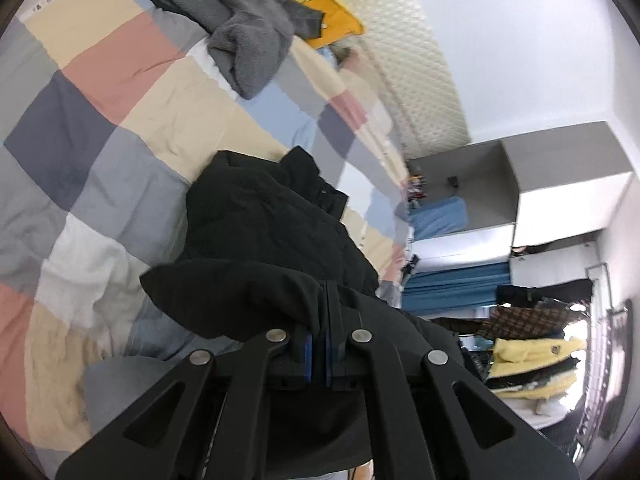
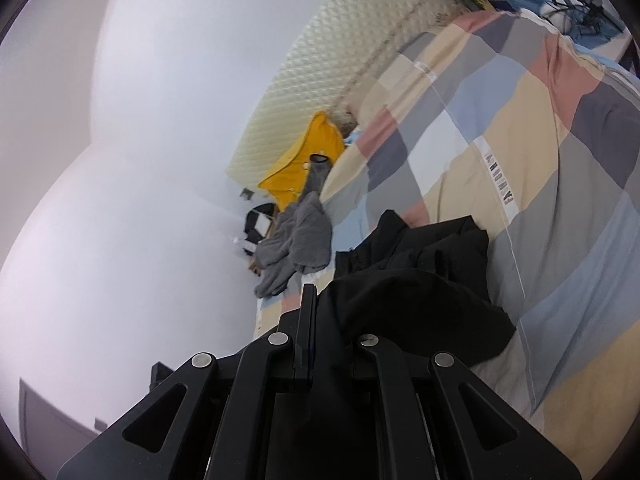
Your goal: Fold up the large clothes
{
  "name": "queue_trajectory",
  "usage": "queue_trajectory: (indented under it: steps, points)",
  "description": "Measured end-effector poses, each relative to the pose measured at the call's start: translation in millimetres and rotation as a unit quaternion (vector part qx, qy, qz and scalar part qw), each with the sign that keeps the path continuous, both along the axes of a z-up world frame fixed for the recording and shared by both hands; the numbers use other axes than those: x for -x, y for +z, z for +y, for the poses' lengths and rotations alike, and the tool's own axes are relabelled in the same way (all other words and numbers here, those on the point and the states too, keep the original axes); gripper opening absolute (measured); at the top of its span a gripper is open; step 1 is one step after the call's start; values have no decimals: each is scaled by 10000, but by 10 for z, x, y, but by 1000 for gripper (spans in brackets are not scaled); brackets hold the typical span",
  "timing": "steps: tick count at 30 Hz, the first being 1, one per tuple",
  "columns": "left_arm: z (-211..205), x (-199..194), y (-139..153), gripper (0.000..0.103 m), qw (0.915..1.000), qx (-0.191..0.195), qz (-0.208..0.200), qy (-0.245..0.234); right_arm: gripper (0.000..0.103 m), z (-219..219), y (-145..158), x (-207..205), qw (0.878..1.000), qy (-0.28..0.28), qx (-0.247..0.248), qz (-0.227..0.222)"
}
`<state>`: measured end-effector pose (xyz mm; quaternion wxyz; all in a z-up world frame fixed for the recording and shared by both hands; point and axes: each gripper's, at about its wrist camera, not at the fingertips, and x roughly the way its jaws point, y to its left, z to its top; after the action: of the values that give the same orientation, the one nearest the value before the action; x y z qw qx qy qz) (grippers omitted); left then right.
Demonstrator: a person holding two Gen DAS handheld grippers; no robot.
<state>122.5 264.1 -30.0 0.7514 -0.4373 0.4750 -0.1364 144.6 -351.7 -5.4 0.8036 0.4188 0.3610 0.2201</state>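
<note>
Patchwork pastel checked bed quilt [image 1: 120, 128] carries a black padded jacket [image 1: 264, 216]; left gripper [image 1: 325, 292] and right gripper [image 2: 316, 300] fingers both clench its fabric.

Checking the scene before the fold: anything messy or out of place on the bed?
Yes. A grey fleece garment lies crumpled in a heap at the far end of the checked quilt, partly over a yellow garment. The black jacket is bunched, not flat, with both grippers shut on its fabric.

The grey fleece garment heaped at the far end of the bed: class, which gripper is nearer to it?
Hard to call. The left gripper and right gripper each grip the black jacket, with the grey fleece garment lying beyond it.
</note>
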Motion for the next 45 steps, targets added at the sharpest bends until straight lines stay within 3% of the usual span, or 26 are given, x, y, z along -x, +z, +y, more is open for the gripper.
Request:
queue_trajectory:
  steps: [3, 7, 12, 15, 21, 26, 30, 35, 39, 44, 45]
  points:
    - [-27, -251, 29, 4, 9992, -325, 237, 74, 5, 48, -17, -301, 9996, -158, 6, 228]
    - [12, -509, -31, 4, 9972, -367, 538, 378, 6, 161, -73, -670, 9975, -324, 275, 565]
    - [-5, -772, -107, 4, 9944, -599, 638, 592, 7, 202, -226, -1018, 9946, -407, 474, 831]
    - [43, -889, -232, 7, 9916, -554, 815, 834, 7, 153, -477, -1200, 9915, -590, 202, 1143]
    - [42, -1187, -512, 7, 9844, -701, 1128, 1156, 7, 156, -877, -1476, 9855, -783, 114, 1499]
    - [-85, -1521, -669, 10, 9837, -943, 1126, 1039, 7, 149, -1279, -1715, 9789, -985, 23, 1790]
    - [-167, -1779, -898, 11, 9780, -1222, 1359, 1005, 7, 175, -1687, -1842, 9738, -973, -297, 2033]
    - [-320, -2007, -1192, 11, 9729, -1402, 1559, 979, 7, 152, -2078, -1938, 9705, -943, -678, 2112]
    - [-386, -2081, -1319, 11, 9678, -1379, 1761, 1155, 9, 137, -2122, -1941, 9710, -859, -811, 2079]
    - [-337, -2042, -1332, 13, 9656, -1244, 1942, 1203, 26, 45, -2043, -1855, 9723, -732, -1106, 1925]
    - [-323, -2019, -1318, 18, 9662, -1173, 1951, 1205, 28, 32, -2009, -1829, 9730, -702, -1105, 1898]
